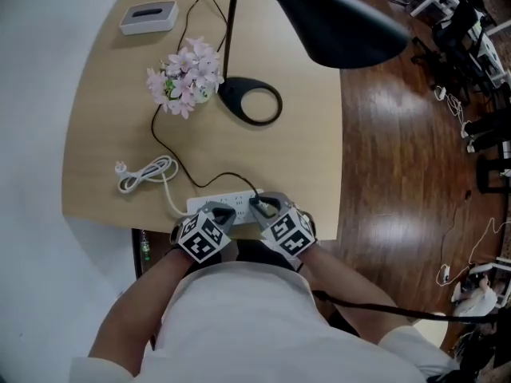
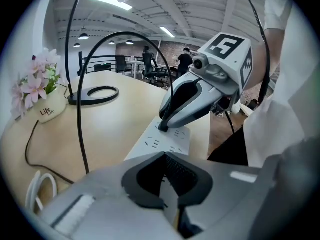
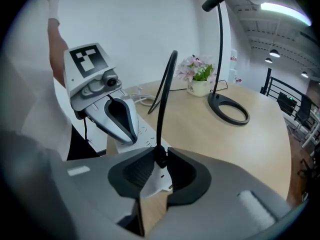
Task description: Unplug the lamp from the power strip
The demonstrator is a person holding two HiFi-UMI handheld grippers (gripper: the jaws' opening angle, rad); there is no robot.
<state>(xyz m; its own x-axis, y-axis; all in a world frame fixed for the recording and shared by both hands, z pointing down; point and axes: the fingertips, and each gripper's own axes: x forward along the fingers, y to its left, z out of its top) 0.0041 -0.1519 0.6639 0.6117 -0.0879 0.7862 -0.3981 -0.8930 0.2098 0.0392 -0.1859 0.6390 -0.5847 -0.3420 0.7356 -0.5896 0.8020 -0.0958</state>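
Observation:
A white power strip lies along the table's near edge. The lamp's black cord runs from the ring-shaped lamp base to a black plug on top of the strip. My right gripper is shut on that plug, and the cord rises between its jaws. I cannot tell whether the plug is seated. My left gripper is shut on the strip just left of the plug. Each gripper shows in the other's view: the right gripper and the left gripper.
A pot of pink flowers stands beside the lamp base. The black lamp head hangs over the table's right side. A coiled white cable lies left of the strip, a white box at the far corner. Wooden floor lies to the right.

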